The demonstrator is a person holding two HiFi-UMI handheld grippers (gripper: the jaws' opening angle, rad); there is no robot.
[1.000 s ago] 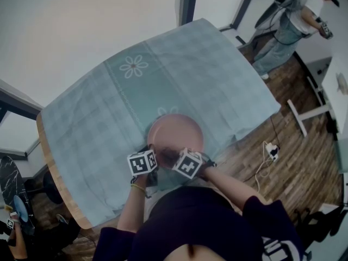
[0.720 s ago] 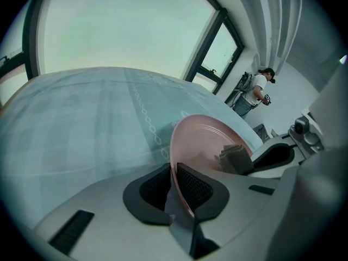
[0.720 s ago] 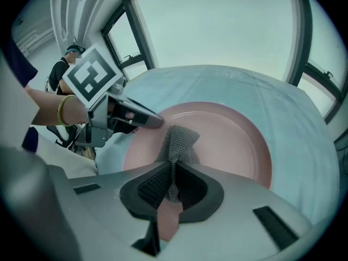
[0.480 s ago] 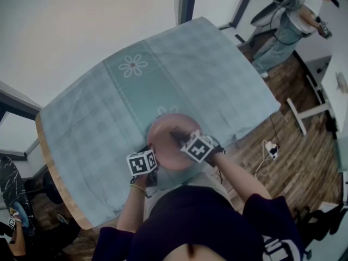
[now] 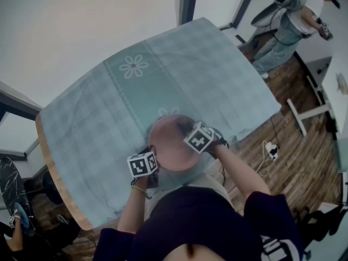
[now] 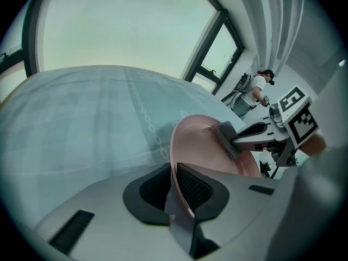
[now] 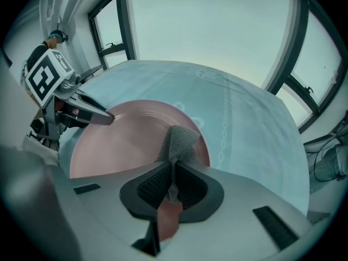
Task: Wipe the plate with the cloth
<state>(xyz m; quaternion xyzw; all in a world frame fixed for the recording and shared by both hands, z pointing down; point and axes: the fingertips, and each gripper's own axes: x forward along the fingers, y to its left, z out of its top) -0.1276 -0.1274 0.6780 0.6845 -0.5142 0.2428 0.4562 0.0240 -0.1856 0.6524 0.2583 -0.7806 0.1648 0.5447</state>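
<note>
A pink plate (image 5: pixel 169 145) is held tilted over the near part of the teal checked tablecloth (image 5: pixel 109 107). My left gripper (image 5: pixel 149 160) is shut on the plate's near-left rim; in the left gripper view the jaws (image 6: pixel 174 181) pinch the rim of the plate (image 6: pixel 198 143) edge-on. My right gripper (image 5: pixel 185 127) is shut on a dark grey cloth (image 7: pixel 177 140), which presses on the right side of the plate's face (image 7: pixel 122 140). The cloth (image 6: pixel 226 138) also shows on the plate in the left gripper view.
The table's wooden edge (image 5: pixel 53 179) runs along the left, and its right side drops to a wooden floor with a power strip and cable (image 5: pixel 270 150). A person (image 5: pixel 293 15) stands at the far right near a window frame (image 5: pixel 187 1).
My right gripper has slid the cloth from the plate's near edge up across its face toward the far right side. The left gripper has kept its hold on the rim.
</note>
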